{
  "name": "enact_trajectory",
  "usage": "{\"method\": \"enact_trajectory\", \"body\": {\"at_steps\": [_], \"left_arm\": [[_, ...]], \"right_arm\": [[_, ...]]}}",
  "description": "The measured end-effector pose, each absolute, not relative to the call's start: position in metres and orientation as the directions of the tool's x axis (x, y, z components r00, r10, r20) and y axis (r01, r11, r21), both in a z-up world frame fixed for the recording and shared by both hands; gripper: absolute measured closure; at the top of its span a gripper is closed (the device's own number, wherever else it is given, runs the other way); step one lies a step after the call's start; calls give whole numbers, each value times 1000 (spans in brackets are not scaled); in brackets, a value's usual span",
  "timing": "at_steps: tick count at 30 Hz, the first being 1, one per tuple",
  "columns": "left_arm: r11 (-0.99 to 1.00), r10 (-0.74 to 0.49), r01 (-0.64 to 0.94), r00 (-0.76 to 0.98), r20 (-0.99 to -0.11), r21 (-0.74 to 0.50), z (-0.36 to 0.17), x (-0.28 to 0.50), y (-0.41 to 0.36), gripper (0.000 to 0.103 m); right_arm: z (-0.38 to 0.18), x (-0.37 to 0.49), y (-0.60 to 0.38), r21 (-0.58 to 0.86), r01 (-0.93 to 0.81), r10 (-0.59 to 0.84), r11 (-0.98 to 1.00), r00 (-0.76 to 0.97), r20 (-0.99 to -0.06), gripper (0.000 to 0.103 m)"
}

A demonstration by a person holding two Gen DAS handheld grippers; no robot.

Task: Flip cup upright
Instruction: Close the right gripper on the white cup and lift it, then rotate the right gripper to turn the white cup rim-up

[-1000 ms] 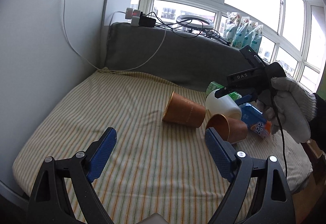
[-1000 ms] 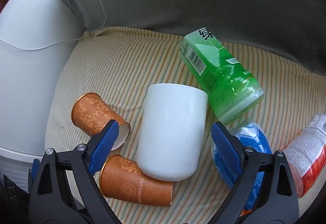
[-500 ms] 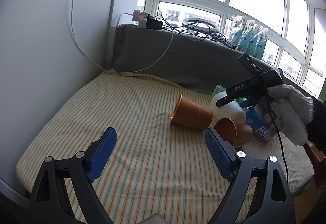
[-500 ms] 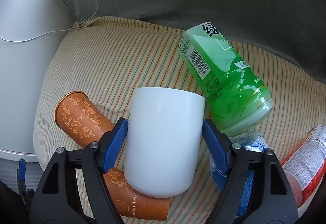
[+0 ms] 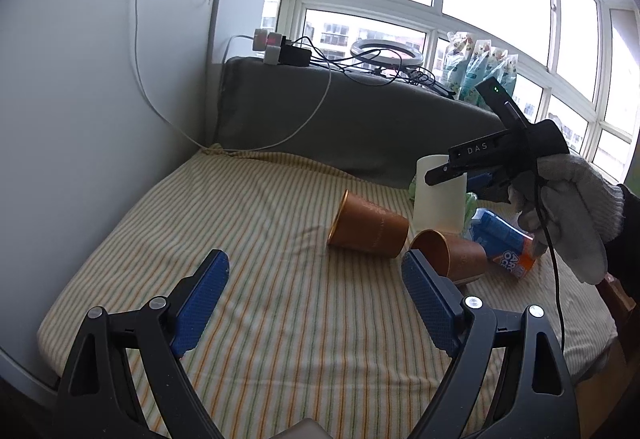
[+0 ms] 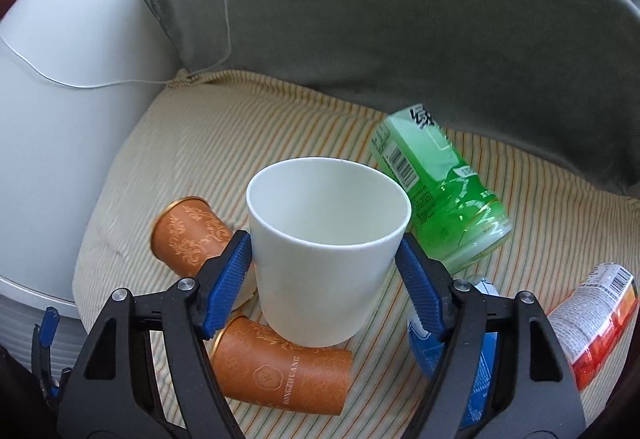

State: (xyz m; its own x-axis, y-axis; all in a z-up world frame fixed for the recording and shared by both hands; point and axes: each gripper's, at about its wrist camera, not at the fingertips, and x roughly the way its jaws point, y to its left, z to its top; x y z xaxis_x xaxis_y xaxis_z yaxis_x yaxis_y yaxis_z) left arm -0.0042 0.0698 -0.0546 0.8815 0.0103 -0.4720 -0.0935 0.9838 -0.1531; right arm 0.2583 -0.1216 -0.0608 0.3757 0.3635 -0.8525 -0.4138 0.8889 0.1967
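Note:
A white cup (image 6: 326, 251) stands mouth up between the blue pads of my right gripper (image 6: 324, 275), which is shut on its sides. In the left wrist view the same white cup (image 5: 438, 199) is upright at the far right of the striped cushion (image 5: 260, 239), with the right gripper's black body beside it. Two orange paper cups lie on their sides: one (image 5: 368, 225) beside the white cup and one (image 5: 448, 253) nearer the camera. They also show in the right wrist view, one (image 6: 188, 239) at left and one (image 6: 284, 371) below the white cup. My left gripper (image 5: 314, 299) is open and empty above the cushion's front.
A green bottle (image 6: 436, 183) lies on its side right of the white cup. A blue can (image 6: 452, 343) and a red-and-white bottle (image 6: 592, 319) lie further right. A grey backrest (image 5: 360, 127) with cables runs behind. A white wall panel (image 5: 80, 99) stands at left.
My right gripper closed on the white cup and turned it from lying on its side to standing mouth up. My left gripper drew back a little and stayed open.

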Motion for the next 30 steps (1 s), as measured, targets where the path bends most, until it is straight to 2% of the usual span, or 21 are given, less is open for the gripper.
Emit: {"method": "enact_trajectory", "body": {"at_steps": [15, 19, 30], "left_arm": [[990, -38, -30, 887, -460, -140, -41, -17, 47, 15], [991, -57, -8, 872, -486, -132, -41, -15, 37, 15], [981, -160, 72, 823, -546, -180, -42, -8, 18, 15]], "right_arm": [[1, 176, -172, 224, -460, 443, 859, 449, -776, 27], [-2, 146, -181, 225, -475, 444, 851, 421, -791, 27], [-63, 112, -214, 367, -438, 484, 821, 191, -854, 27]]}}
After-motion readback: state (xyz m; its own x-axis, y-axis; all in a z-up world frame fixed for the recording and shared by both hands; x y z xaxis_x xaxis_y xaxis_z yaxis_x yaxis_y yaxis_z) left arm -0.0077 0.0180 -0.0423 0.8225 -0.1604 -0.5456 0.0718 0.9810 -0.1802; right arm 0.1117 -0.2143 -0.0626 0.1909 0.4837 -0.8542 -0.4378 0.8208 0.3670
